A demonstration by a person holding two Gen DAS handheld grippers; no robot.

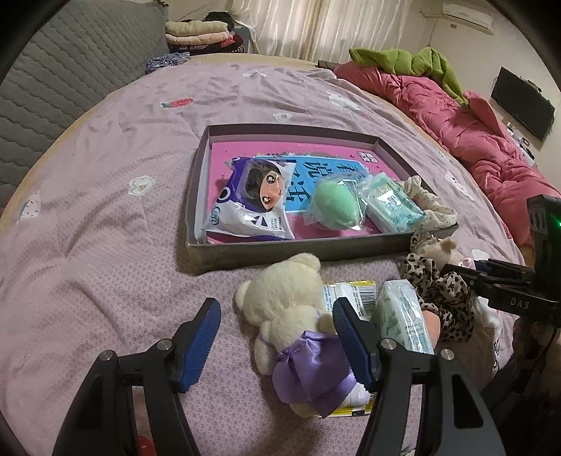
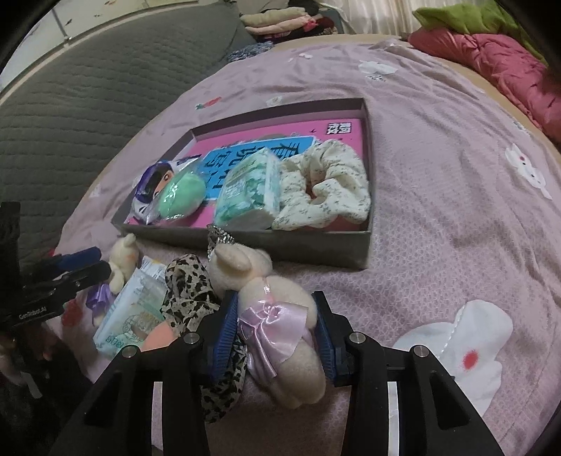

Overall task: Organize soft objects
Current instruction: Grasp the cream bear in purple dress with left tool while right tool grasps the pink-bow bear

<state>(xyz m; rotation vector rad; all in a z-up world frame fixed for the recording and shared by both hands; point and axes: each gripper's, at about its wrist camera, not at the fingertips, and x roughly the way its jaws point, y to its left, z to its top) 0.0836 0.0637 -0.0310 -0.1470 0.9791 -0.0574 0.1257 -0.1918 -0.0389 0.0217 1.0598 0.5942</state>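
Observation:
A shallow grey box [image 1: 245, 247] [image 2: 315, 245] on the bed holds a doll-face packet [image 1: 252, 200], a green sponge [image 1: 333, 207] [image 2: 180, 198], a tissue pack [image 1: 391, 205] [image 2: 250, 191] and a floral scrunchie [image 2: 326, 182]. My left gripper [image 1: 277, 336] is open beside a cream plush bear in a purple bow [image 1: 291, 315]; its right finger rests against the bear. My right gripper [image 2: 275, 333] is shut on a beige plush bear with a pink bow [image 2: 277, 308]. A leopard scrunchie [image 2: 193, 284] [image 1: 438, 294] and a second tissue pack [image 1: 403, 315] [image 2: 129, 308] lie between the bears.
A yellow-edged packet [image 1: 350, 291] lies under the cream bear. A pink quilt with a green cloth [image 1: 455, 115] runs along the bed's right side. A grey quilted headboard [image 1: 52, 87] is on the left. Folded clothes [image 1: 200, 33] sit at the far end.

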